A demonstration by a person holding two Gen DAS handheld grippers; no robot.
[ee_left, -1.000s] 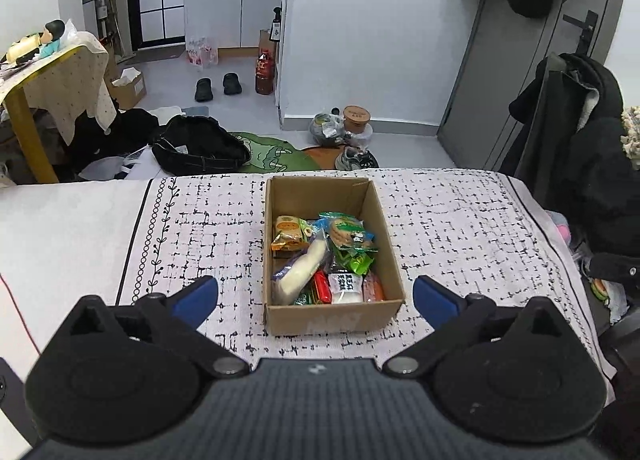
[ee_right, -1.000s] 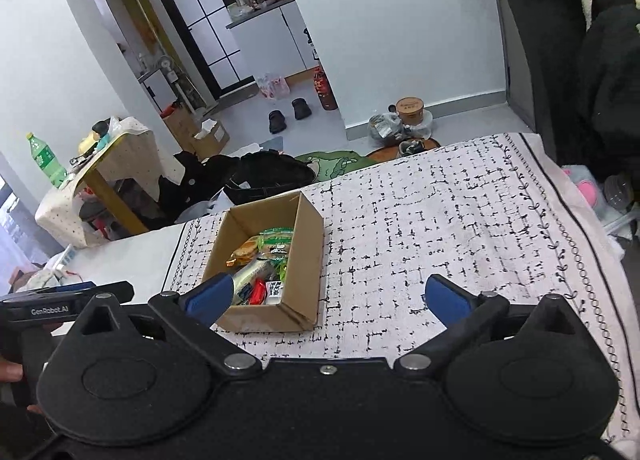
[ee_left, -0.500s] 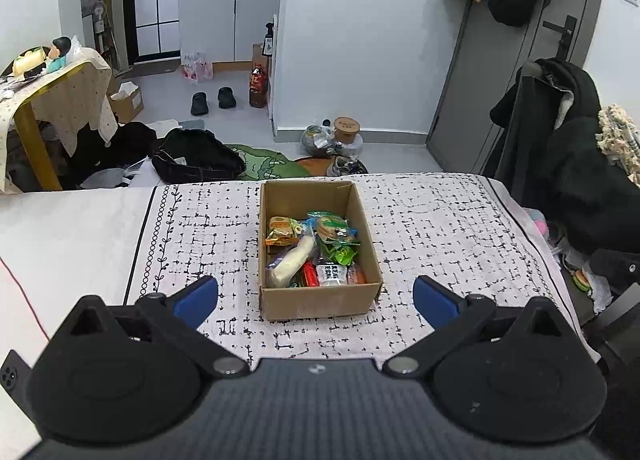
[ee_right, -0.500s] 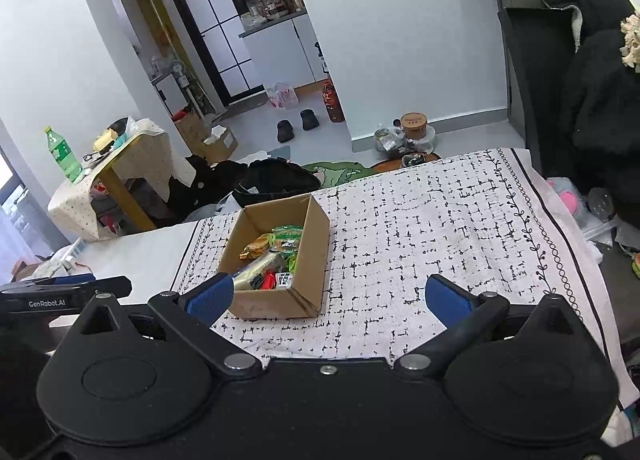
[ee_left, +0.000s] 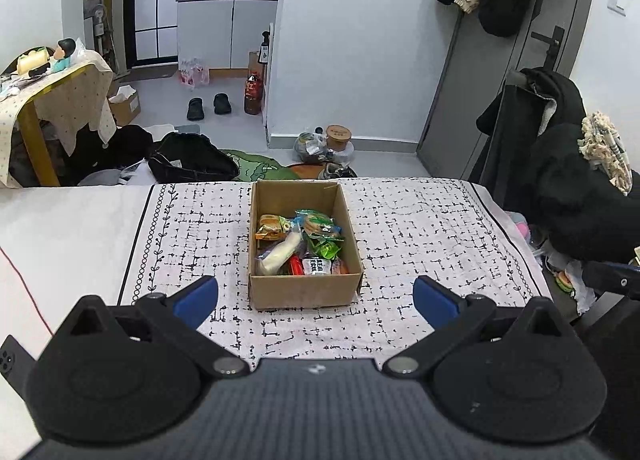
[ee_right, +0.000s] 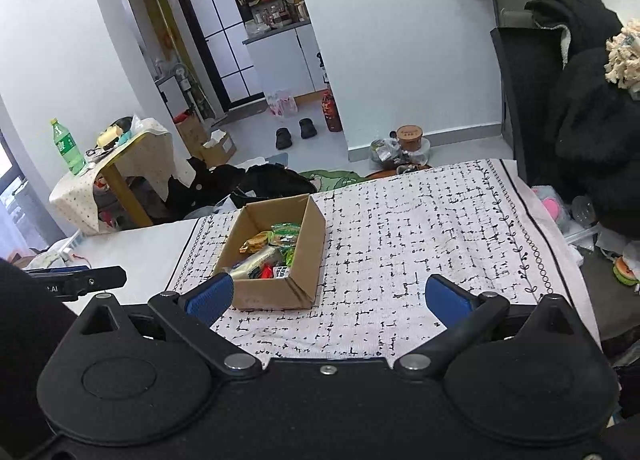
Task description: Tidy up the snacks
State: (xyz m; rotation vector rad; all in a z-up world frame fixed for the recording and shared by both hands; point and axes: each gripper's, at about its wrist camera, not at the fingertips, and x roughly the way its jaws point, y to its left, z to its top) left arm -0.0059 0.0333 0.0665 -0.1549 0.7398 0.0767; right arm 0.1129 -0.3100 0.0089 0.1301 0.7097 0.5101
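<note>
- The cardboard box (ee_left: 305, 260) sits on the patterned cloth (ee_left: 420, 227) covering the surface, with the snack packets (ee_left: 300, 244) piled inside it.
- The left gripper (ee_left: 316, 298) hovers just short of the box, jaws wide, holding nothing.
- The right gripper (ee_right: 326, 296) hangs to the box's right, jaws wide and empty.
</note>
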